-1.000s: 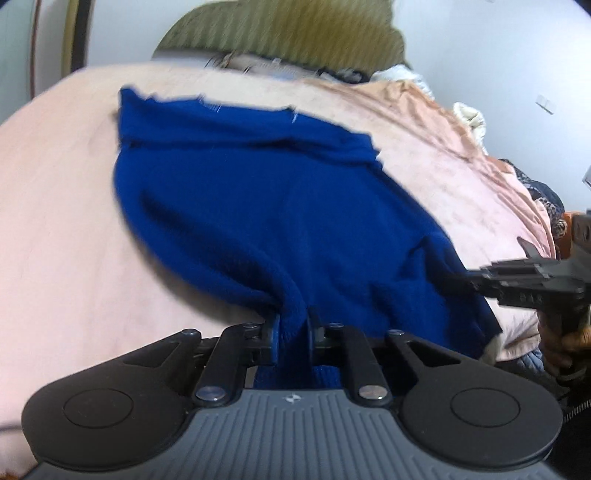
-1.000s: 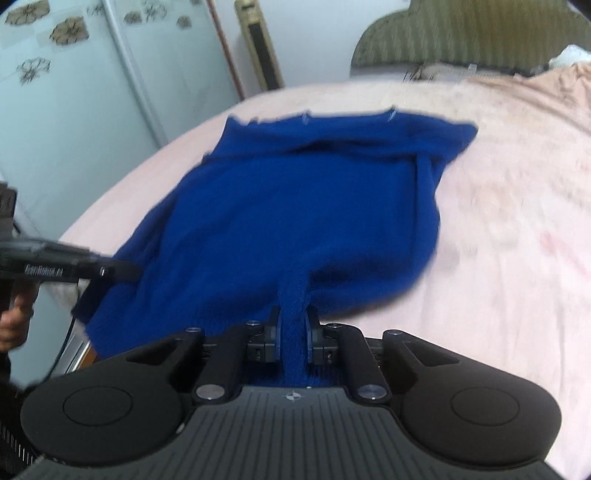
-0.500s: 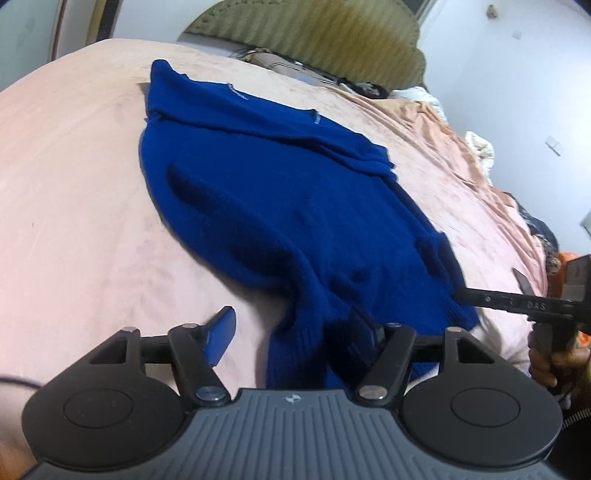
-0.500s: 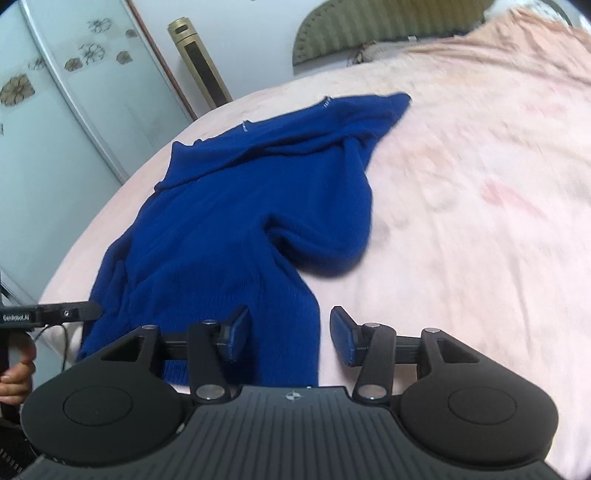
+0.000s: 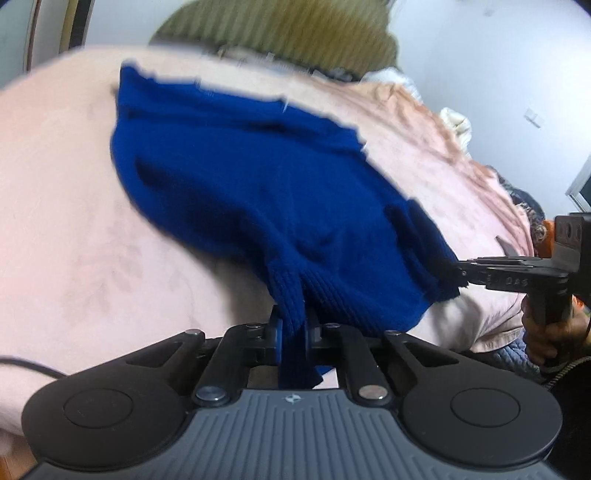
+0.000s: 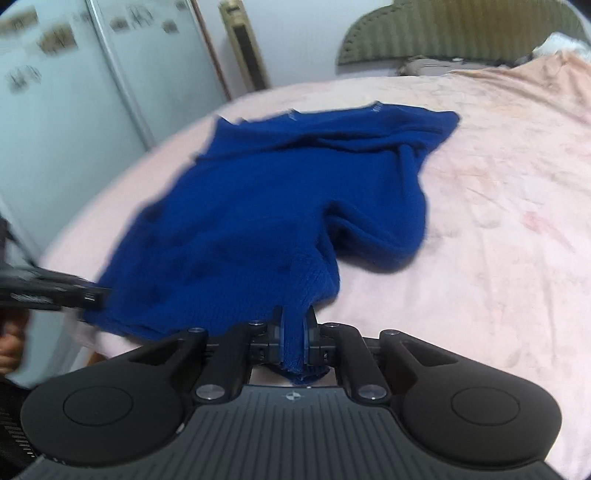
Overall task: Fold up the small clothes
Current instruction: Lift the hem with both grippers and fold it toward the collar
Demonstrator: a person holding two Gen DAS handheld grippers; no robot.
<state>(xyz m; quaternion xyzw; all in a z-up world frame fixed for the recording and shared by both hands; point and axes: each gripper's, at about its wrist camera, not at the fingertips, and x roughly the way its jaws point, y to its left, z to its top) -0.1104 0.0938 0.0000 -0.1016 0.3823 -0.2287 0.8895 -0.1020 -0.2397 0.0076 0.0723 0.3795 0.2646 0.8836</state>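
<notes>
A blue knitted sweater [image 5: 258, 192] [image 6: 258, 221] lies spread on a pink bedsheet [image 5: 74, 221] [image 6: 498, 240], with its ribbed hem nearest me. My left gripper [image 5: 293, 321] is closing, and its pads pinch a fold of the hem at the sweater's near left corner. My right gripper [image 6: 293, 325] is closing too, with its pads pressed on the hem at the near right corner. In the left wrist view the right gripper [image 5: 461, 273] bites the sweater's far edge. The left gripper [image 6: 96, 295] shows blurred in the right wrist view.
An olive ribbed headboard [image 5: 277, 29] [image 6: 461, 33] stands behind the bed. Pale wardrobe doors [image 6: 74, 110] and a tall slim appliance [image 6: 247, 48] stand at the left. Crumpled bedding [image 5: 454, 122] lies at the far right. A hand [image 5: 554, 332] holds the right gripper's handle.
Half a second ago both grippers stood open beside the hem. Both have now shut on the hem, and the near edge of the sweater is lifted and bunched.
</notes>
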